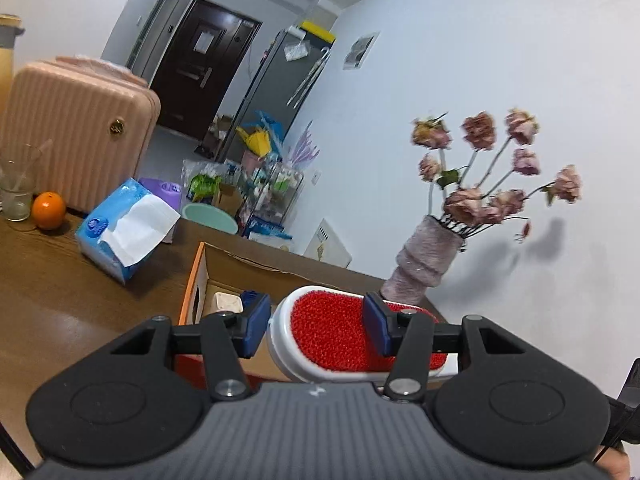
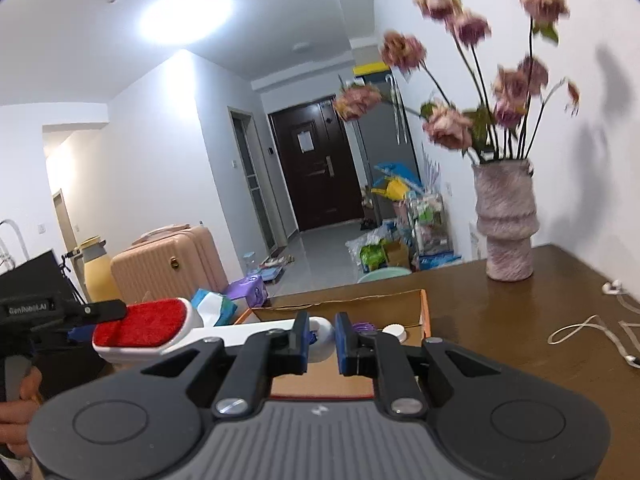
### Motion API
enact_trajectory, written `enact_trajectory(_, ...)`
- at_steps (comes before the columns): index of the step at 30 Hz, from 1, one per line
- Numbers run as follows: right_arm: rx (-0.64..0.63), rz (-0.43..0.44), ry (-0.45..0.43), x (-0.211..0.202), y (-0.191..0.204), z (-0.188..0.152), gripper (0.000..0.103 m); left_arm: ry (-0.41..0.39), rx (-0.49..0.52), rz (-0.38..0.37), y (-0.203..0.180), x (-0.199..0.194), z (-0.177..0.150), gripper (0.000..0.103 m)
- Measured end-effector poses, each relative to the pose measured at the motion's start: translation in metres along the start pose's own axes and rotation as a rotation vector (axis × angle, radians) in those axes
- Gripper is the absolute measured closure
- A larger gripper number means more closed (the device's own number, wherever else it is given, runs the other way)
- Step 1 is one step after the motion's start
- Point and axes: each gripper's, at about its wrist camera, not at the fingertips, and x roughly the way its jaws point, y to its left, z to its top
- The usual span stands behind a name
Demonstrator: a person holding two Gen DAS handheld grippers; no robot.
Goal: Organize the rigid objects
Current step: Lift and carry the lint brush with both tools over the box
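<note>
Left wrist, left gripper (image 1: pixel 316 330) clasping lint brush (image 1: pixel 340 336) head (red pad up), right gripper (image 2: pixel 322 338) clamping its handle.

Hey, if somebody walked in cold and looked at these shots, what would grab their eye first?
Probably the red-faced lint brush, held above the open cardboard box: the left gripper grips its red head and the right gripper its white handle. Next, the vase of faded pink roses on the wooden table by the wall.

Box (image 1: pixel 236 276) on table (image 1: pixel 60 288), tissue pack (image 1: pixel 120 228) left of it; vase (image 1: pixel 424 260) right; suitcase (image 1: pixel 80 136) behind
</note>
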Motion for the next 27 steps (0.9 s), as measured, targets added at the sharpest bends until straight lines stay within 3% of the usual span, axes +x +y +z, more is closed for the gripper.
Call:
enact_trajectory(6, 0.085, 0.010, 0.103, 0.068, -0.029, 0.005, 0.090, 0.098, -0.028, 0.036, 0.025, 0.068, 0.013, 0.052)
enact_trajectory(14, 0.146, 0.002, 0.214, 0.142, -0.057, -0.013, 0.086, 0.197, -0.096, 0.076, 0.070, 0.135, -0.002, 0.052)
enact_trajectory(21, 0.115, -0.021, 0.322, 0.182, -0.062, -0.032, 0.087, 0.246, -0.069, 0.120, 0.084, 0.163, -0.014, 0.051)
enact_trajectory(27, 0.007, -0.063, 0.362, 0.194, -0.050, -0.045, 0.086, 0.197, 0.023, 0.144, 0.075, 0.157, -0.028, 0.051)
